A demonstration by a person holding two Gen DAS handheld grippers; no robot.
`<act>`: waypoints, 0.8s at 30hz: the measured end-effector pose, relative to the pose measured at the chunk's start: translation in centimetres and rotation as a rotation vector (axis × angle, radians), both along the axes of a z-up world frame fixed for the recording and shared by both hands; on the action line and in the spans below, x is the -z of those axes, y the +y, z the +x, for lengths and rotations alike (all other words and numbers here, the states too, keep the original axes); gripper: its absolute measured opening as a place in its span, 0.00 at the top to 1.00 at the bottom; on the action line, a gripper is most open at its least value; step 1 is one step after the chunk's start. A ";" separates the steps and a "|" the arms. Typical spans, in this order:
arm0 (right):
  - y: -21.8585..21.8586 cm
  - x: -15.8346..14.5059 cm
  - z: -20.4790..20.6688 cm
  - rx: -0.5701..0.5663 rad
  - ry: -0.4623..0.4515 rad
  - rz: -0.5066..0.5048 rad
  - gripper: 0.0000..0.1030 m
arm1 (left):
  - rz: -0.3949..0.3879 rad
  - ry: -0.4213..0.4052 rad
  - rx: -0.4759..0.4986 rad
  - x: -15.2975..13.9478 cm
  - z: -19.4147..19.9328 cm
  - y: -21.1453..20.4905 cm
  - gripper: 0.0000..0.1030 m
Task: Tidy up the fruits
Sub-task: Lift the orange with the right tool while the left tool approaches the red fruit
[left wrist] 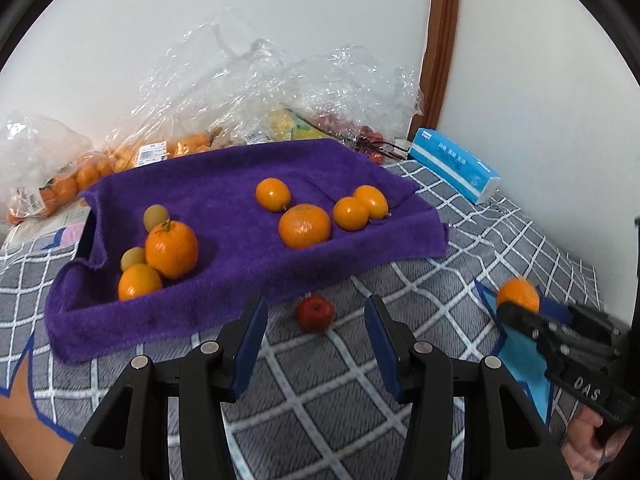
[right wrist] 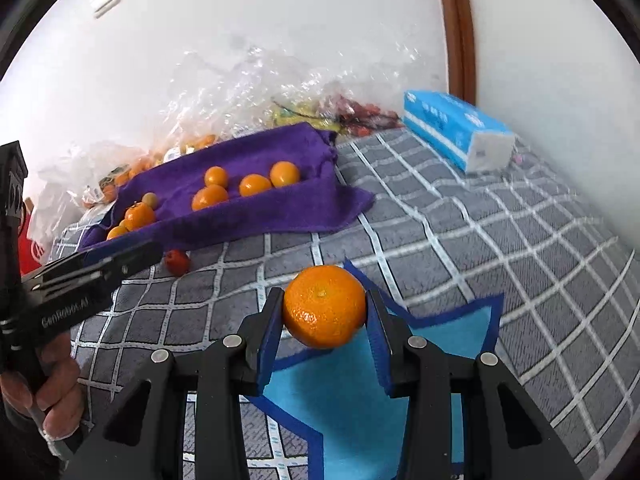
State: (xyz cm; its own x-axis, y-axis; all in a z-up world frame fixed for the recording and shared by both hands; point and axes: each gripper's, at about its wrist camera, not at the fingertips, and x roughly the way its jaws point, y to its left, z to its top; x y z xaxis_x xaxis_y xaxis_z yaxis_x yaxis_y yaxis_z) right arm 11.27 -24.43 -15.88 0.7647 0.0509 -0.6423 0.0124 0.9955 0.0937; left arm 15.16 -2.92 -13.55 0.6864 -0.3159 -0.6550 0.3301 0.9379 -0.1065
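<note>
Left wrist view: left tool point(left wrist: 316, 346) stands partly open and empty, pointed at a small red fruit point(left wrist: 315, 313) lying at 12 o'clock just beyond its tips on the checked cover point(left wrist: 460, 280). The purple towel point(left wrist: 224, 216) at 11 o'clock carries two clusters of oranges. Right tool point(left wrist: 520, 306) at 3 o'clock grips an orange point(left wrist: 518, 293).

Right wrist view: the right tool point(right wrist: 323, 312) is clamped on the orange point(right wrist: 324, 306) across its middle, above a blue mat point(right wrist: 452, 340). The towel point(right wrist: 248, 200) lies at 10 o'clock. Recommended: keep pressure even, carry low, release beside like-sized fruit
</note>
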 end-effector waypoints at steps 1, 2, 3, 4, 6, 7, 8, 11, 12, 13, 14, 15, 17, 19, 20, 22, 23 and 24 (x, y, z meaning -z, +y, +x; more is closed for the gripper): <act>0.2 -0.2 0.0 -0.009 -0.007 -0.013 0.61 | 0.000 0.005 -0.006 0.0 -0.2 0.2 0.53; 0.4 -0.4 0.1 -0.018 -0.012 -0.022 0.61 | 0.002 0.014 -0.018 0.1 -0.4 0.4 0.53; 0.6 -0.6 0.2 -0.027 -0.015 -0.031 0.61 | 0.006 0.021 -0.027 0.2 -0.5 0.6 0.53; 0.9 -0.9 0.2 -0.039 -0.023 -0.043 0.61 | 0.011 0.029 -0.037 0.4 -0.8 0.8 0.53; 1.2 -1.6 0.3 -0.054 -0.045 -0.058 0.61 | 0.017 0.036 -0.049 0.5 -1.0 1.2 0.53; 1.4 -1.9 0.4 -0.063 -0.057 -0.062 0.61 | 0.018 0.037 -0.054 0.5 -1.1 1.3 0.53; 1.5 -2.2 0.4 -0.071 -0.068 -0.066 0.61 | 0.017 0.036 -0.062 0.4 -1.2 1.4 0.53; 2.0 -3.2 0.9 -0.099 -0.110 -0.090 0.61 | 0.025 0.038 -0.084 0.5 -1.6 1.7 0.53; 2.1 -3.5 1.2 -0.108 -0.129 -0.104 0.61 | 0.027 0.039 -0.087 0.6 -1.7 1.7 0.53; 2.2 -3.7 1.3 -0.114 -0.139 -0.111 0.61 | 0.028 0.043 -0.092 0.6 -1.7 1.8 0.53; 2.2 -3.8 1.7 -0.124 -0.151 -0.116 0.61 | 0.025 0.046 -0.098 0.6 -1.8 1.9 0.53; 2.2 -3.9 2.1 -0.134 -0.154 -0.111 0.61 | 0.022 0.045 -0.108 0.6 -1.8 2.1 0.53; 2.1 -3.9 3.1 -0.163 -0.142 -0.085 0.61 | 0.016 0.046 -0.127 0.6 -1.8 2.4 0.53; 2.2 -4.0 4.0 -0.180 -0.132 -0.083 0.61 | 0.015 0.057 -0.138 0.7 -1.6 2.6 0.53; 2.3 -4.0 4.3 -0.185 -0.128 -0.090 0.61 | 0.018 0.064 -0.143 0.8 -1.5 2.6 0.53; 2.7 -4.5 5.2 -0.199 -0.132 -0.113 0.61 | 0.025 0.075 -0.151 1.0 -1.3 2.6 0.53; 3.0 -4.8 5.4 -0.209 -0.136 -0.118 0.61 | 0.024 0.081 -0.152 1.0 -1.2 2.6 0.53; 3.2 -5.1 5.7 -0.217 -0.138 -0.119 0.61 | 0.021 0.089 -0.152 1.1 -1.2 2.6 0.53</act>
